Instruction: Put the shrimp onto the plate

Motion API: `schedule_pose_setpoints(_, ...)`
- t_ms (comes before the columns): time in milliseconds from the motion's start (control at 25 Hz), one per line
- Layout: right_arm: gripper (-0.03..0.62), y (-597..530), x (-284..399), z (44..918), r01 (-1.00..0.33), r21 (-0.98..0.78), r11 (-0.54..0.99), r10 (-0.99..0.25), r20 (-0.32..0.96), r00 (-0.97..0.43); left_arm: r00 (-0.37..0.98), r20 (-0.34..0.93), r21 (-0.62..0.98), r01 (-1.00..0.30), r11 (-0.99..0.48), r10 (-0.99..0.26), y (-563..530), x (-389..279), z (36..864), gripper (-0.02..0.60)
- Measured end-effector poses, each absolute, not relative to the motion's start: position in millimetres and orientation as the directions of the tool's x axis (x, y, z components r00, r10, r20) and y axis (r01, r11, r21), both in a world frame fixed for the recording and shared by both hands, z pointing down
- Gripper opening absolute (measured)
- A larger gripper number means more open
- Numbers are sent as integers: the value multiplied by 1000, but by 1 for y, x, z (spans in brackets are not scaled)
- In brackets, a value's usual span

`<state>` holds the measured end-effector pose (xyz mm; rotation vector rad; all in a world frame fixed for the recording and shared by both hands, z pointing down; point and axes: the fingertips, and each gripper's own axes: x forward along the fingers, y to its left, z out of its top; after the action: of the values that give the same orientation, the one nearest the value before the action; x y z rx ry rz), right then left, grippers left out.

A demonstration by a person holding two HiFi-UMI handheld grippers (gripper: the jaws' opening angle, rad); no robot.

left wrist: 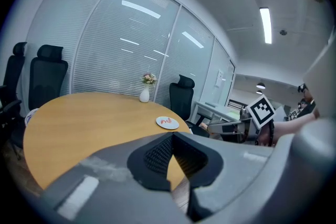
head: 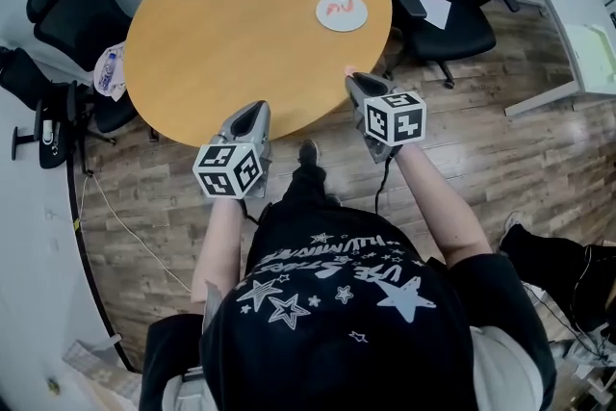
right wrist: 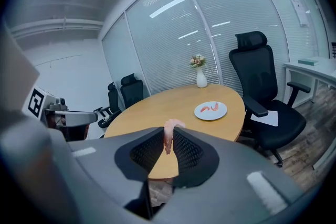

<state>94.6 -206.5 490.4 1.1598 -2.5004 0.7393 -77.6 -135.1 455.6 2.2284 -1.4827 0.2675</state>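
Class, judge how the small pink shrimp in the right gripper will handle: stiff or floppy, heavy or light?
Probably light: the right gripper holds the small pink shrimp edgewise. Possibly rubbery: its top curls over the jaws.

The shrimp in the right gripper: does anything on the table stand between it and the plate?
Nothing visible does. The shrimp is held in the right gripper at the near edge of the table, and only bare tabletop lies from there to the plate. The vase stands beyond the plate, at the far edge.

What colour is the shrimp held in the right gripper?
Pale pink, seen best in the right gripper view, where the shrimp sits pinched between the jaws.
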Motion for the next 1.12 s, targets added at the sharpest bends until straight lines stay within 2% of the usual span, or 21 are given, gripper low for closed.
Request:
schedule_pose_setpoints(480,57,-273,103,520,-812,-286,508,-618,537,-575,470,423,289,-880,-376,-775,-216,-77,478,2)
schedule_pose_setpoints(1120,57,-374,81,573,-814,-156,559,-543,673,-502,501,481,294,-865,-407,-719,-307,-110,508,2)
